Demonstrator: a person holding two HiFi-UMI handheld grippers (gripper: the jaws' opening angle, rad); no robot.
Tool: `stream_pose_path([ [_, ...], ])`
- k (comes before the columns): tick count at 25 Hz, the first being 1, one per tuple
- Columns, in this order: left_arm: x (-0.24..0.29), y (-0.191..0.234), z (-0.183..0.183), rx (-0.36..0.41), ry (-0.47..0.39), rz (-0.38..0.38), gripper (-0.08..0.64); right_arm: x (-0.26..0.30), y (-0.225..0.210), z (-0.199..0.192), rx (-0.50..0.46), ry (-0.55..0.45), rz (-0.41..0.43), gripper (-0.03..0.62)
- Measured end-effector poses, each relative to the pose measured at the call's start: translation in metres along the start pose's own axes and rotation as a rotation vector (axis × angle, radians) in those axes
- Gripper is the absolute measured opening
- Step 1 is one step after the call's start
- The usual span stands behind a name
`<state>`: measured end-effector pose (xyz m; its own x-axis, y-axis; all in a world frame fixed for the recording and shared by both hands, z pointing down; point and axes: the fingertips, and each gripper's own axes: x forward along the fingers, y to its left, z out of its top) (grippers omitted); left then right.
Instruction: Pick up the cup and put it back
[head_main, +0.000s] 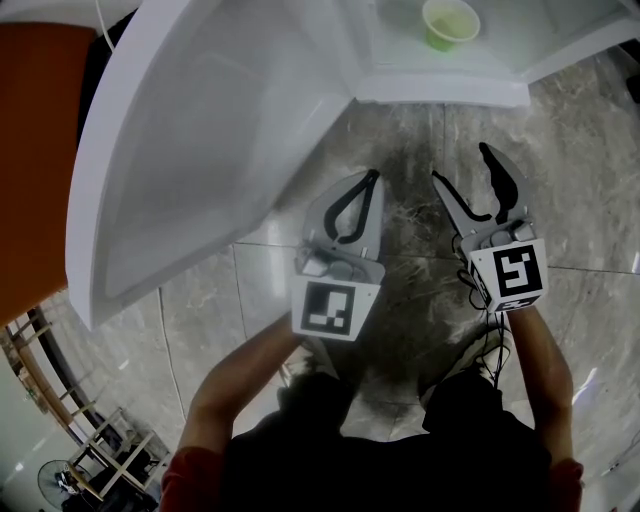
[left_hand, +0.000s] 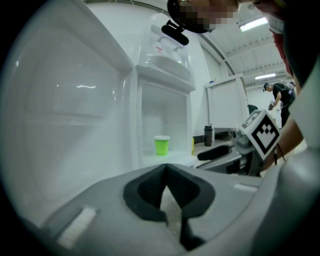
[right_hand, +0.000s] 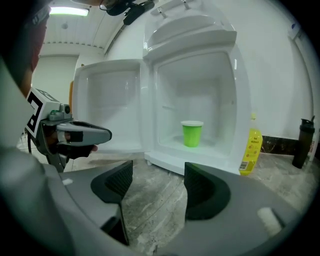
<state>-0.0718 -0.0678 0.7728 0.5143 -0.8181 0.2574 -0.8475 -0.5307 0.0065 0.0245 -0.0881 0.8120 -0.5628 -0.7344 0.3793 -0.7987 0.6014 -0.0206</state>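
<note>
Before one white fridge (right_hand: 220, 100) with its door (head_main: 200, 150) wide open, two grippers point forward side by side: the left gripper (head_main: 372, 178) pressed together, the right gripper (head_main: 458, 162) spread, holding nothing. One green cup (head_main: 450, 22) stands inside the fridge, well apart.

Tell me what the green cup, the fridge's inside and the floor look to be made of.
Cup: likely thin plastic or coated paper, matte green with a pale rim; can't tell which. Fridge lining: white moulded plastic, smooth with soft gloss and rounded corners. Floor: polished stone or stone-look tile, grey veining, visible joints, slight sheen.
</note>
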Motion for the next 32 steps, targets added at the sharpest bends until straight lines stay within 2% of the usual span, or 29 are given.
stream_pose_path([
  [5,0.0,-0.001,0.0,-0.002,0.001,-0.003,0.0,0.001,0.0,-0.001,0.016,0.002,0.008,0.322],
  [10,-0.001,0.0,0.0,0.002,0.004,-0.003,0.0,-0.001,0.001,-0.001,0.08,-0.021,0.031,0.317],
  [19,0.001,0.001,0.002,0.001,-0.004,0.0,0.0,-0.01,-0.005,0.014,0.075,-0.068,-0.027,0.183],
  [30,0.001,0.005,0.005,-0.004,-0.013,0.01,0.0,-0.018,-0.004,0.026,0.069,-0.112,-0.047,0.007],
  [32,0.001,0.005,0.005,0.002,-0.011,0.008,0.0,-0.018,-0.003,0.027,0.067,-0.117,-0.045,0.002],
])
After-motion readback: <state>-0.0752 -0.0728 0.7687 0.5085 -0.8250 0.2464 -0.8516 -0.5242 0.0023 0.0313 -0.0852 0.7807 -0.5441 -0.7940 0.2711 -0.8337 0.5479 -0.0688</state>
